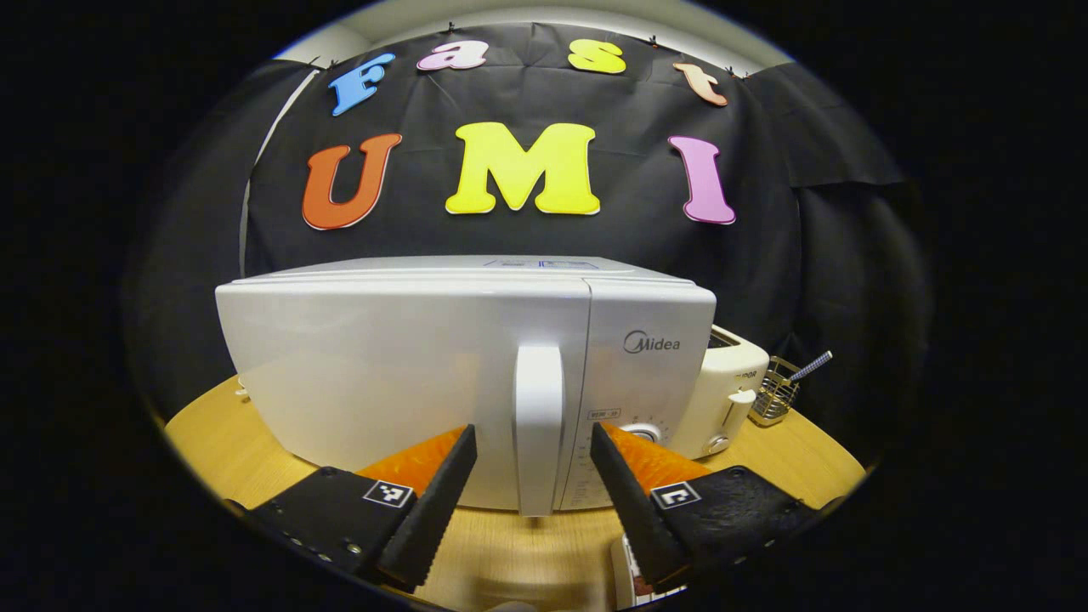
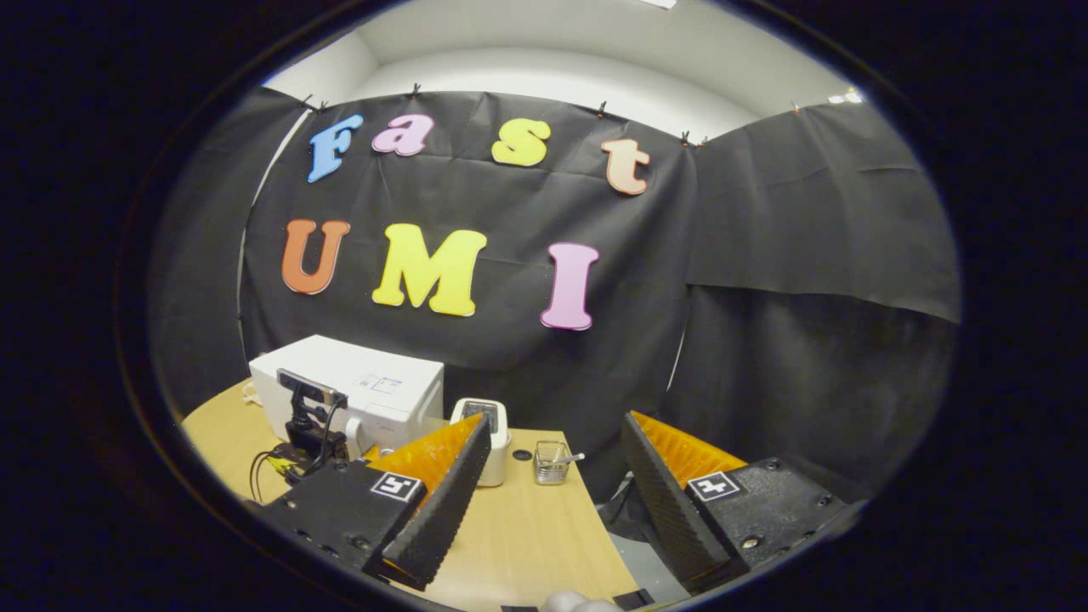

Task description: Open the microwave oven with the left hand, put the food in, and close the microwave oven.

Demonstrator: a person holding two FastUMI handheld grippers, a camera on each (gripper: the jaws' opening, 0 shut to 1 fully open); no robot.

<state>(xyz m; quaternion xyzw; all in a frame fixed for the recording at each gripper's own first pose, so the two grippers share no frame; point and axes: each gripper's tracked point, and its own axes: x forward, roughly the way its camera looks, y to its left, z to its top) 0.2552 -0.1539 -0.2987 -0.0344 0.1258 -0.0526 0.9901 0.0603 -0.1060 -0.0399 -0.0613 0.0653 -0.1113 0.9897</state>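
My left gripper (image 1: 533, 450) is spread, its fingers flanking the closed microwave's (image 1: 408, 374) upright handle (image 1: 539, 425); my right gripper (image 2: 557, 463) gapes empty

Round light-wood table (image 1: 790, 459) under everything. Cream-white pop-up toaster (image 1: 729, 387) standing on it, lever on the front, slot on top. Small wire-mesh basket (image 1: 774, 393) just beside the toaster, thin silver stick leaning out of it. Black cloth wall (image 1: 765, 255) hanging behind, pale ceiling (image 2: 552, 51) above.
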